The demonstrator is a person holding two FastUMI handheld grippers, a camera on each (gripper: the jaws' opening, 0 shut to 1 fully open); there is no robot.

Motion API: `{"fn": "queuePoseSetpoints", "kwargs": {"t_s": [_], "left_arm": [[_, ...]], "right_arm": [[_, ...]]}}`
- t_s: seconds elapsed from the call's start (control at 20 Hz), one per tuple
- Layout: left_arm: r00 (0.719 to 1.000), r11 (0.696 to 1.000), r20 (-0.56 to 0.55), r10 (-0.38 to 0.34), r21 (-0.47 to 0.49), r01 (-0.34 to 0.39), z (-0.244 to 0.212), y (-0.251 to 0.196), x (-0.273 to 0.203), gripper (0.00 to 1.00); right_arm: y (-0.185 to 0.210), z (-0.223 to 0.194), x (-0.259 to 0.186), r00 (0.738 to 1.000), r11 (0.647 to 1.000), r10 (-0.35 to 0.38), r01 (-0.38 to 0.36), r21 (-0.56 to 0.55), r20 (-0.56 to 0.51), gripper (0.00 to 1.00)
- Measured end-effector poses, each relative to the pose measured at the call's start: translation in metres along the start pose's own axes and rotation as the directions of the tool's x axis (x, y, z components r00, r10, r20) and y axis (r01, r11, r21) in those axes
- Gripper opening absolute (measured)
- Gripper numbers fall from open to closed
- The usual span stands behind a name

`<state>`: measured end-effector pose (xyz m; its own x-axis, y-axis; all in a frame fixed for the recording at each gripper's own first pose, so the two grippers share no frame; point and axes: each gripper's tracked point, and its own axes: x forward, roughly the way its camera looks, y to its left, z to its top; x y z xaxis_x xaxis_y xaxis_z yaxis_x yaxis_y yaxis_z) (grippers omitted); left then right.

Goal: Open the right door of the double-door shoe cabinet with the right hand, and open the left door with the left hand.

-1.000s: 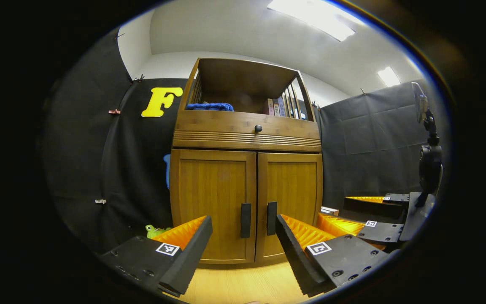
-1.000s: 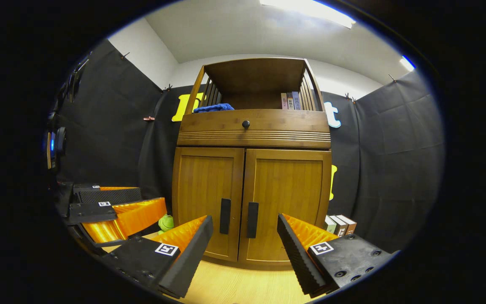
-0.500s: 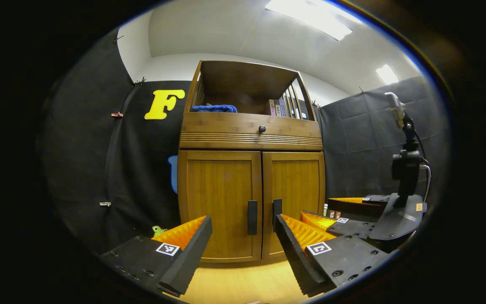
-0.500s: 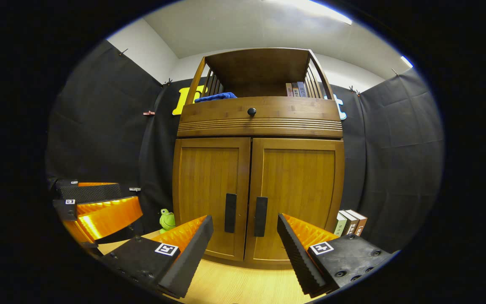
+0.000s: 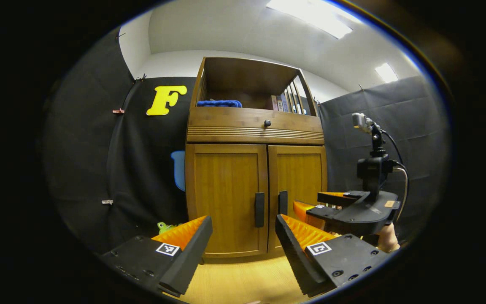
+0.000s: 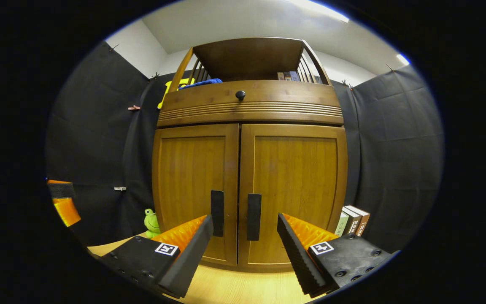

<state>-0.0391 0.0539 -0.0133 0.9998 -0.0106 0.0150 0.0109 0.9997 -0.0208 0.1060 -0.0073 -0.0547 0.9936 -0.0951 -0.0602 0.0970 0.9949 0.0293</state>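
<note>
The wooden shoe cabinet (image 5: 255, 131) stands ahead with both doors closed. In the left gripper view the left door (image 5: 226, 194) and its dark handle (image 5: 259, 210) lie beyond my open left gripper (image 5: 243, 249). My right gripper (image 5: 310, 202) hangs farther forward at the right, held by a hand (image 5: 388, 238), in front of the right door (image 5: 302, 177). In the right gripper view the right gripper (image 6: 245, 249) is open and empty, a short way off the doors. The right handle (image 6: 254, 217) shows just above the gap between its fingers, with the left handle (image 6: 217, 213) beside it.
A drawer with a round knob (image 6: 240, 95) sits above the doors. A blue cloth (image 5: 219, 103) and books lie on the open top shelf. A green frog toy (image 6: 152, 223) stands left of the cabinet and several books (image 6: 352, 219) lean at its right. The floor (image 6: 243, 287) is pale wood.
My right gripper has moved forward toward the cabinet, whose doors now look larger. It has passed ahead of the left gripper. Both doors stay closed and both grippers stay open.
</note>
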Motion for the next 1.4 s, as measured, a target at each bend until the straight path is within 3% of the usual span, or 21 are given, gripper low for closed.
{"fn": "queuePoseSetpoints", "kwargs": {"t_s": [0.25, 0.5, 1.05, 1.2, 1.25, 1.3, 1.4], "left_arm": [[0.999, 0.999, -0.010, 0.035, 0.016, -0.035, -0.006, 0.022, 0.001, 0.94], [1.000, 1.000, -0.013, 0.012, -0.005, -0.012, -0.008, 0.027, 0.005, 0.94], [0.999, 0.999, -0.036, 0.032, -0.001, -0.032, -0.025, 0.049, 0.019, 0.94], [0.999, 1.000, -0.052, 0.011, -0.017, -0.012, -0.034, 0.045, 0.026, 0.94], [0.998, 1.000, -0.056, 0.008, -0.017, -0.009, -0.036, 0.045, 0.028, 0.94], [0.998, 1.000, -0.062, 0.009, -0.014, -0.010, -0.039, 0.046, 0.028, 0.94], [0.997, 1.000, -0.076, 0.011, -0.009, -0.012, -0.044, 0.047, 0.031, 0.94]], "right_arm": [[-0.006, -0.015, 0.035, 0.999, 0.999, -0.032, 0.033, 0.031, -0.006, 0.99], [-0.011, -0.037, 0.073, 0.997, 0.998, -0.065, 0.066, 0.023, -0.033, 0.90], [-0.026, -0.074, 0.140, 0.988, 0.990, -0.134, 0.137, 0.035, -0.074, 0.89], [-0.033, -0.078, 0.148, 0.985, 0.987, -0.158, 0.160, 0.027, -0.069, 0.67], [-0.036, -0.078, 0.151, 0.984, 0.986, -0.166, 0.168, 0.020, -0.064, 0.70], [-0.030, -0.079, 0.156, 0.990, 0.991, -0.132, 0.133, 0.021, -0.058, 0.66], [-0.026, -0.079, 0.155, 0.990, 0.991, -0.133, 0.133, -0.013, -0.049, 0.36]]}}
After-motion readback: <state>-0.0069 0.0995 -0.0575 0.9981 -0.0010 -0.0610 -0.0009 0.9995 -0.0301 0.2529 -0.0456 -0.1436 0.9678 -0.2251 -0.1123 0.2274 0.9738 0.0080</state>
